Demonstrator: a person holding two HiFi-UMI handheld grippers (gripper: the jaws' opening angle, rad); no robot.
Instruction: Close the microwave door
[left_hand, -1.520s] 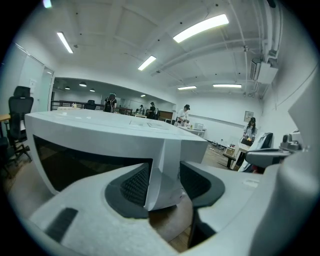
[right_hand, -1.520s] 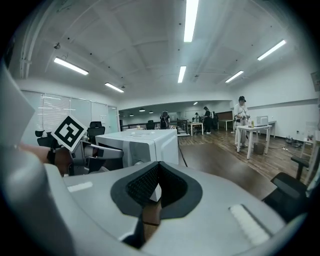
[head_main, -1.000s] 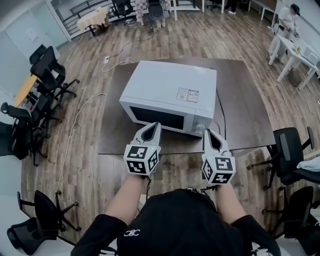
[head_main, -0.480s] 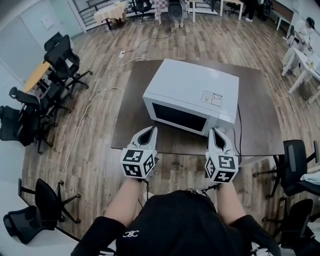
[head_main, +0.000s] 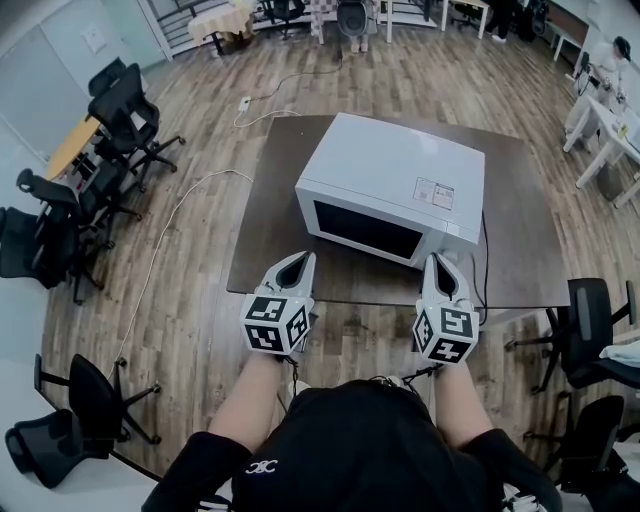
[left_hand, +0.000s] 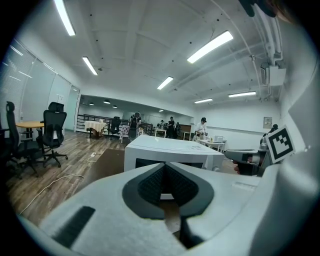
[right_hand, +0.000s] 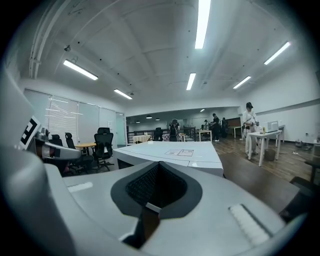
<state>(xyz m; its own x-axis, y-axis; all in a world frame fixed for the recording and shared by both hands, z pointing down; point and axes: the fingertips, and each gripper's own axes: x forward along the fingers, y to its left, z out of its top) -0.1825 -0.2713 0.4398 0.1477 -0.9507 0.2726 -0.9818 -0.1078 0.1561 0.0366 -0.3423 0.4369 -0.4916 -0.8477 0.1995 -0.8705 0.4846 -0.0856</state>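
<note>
A white microwave (head_main: 395, 180) stands on the dark brown table (head_main: 268, 205), its dark-windowed door (head_main: 365, 232) lying flush with the front. My left gripper (head_main: 299, 259) hovers over the table's near edge, a little short of the door's left end, shut and empty. Level with the control-panel corner, my right gripper (head_main: 437, 261) is also shut with nothing in it. In the left gripper view the microwave (left_hand: 172, 150) sits just beyond the left gripper (left_hand: 165, 165). The right gripper view shows the microwave's top (right_hand: 172, 149) past the right gripper (right_hand: 159, 164).
Black office chairs (head_main: 115, 115) crowd the left side, and another chair (head_main: 590, 320) stands off the table's right corner. A white cable (head_main: 165, 235) runs across the wooden floor. A black power cord (head_main: 487, 250) hangs right of the microwave. A person stands by white tables (head_main: 600, 90) far right.
My left gripper has drawn back from the microwave's front, where its tip was a second ago. The right gripper has also pulled back slightly. The door stays flush.
</note>
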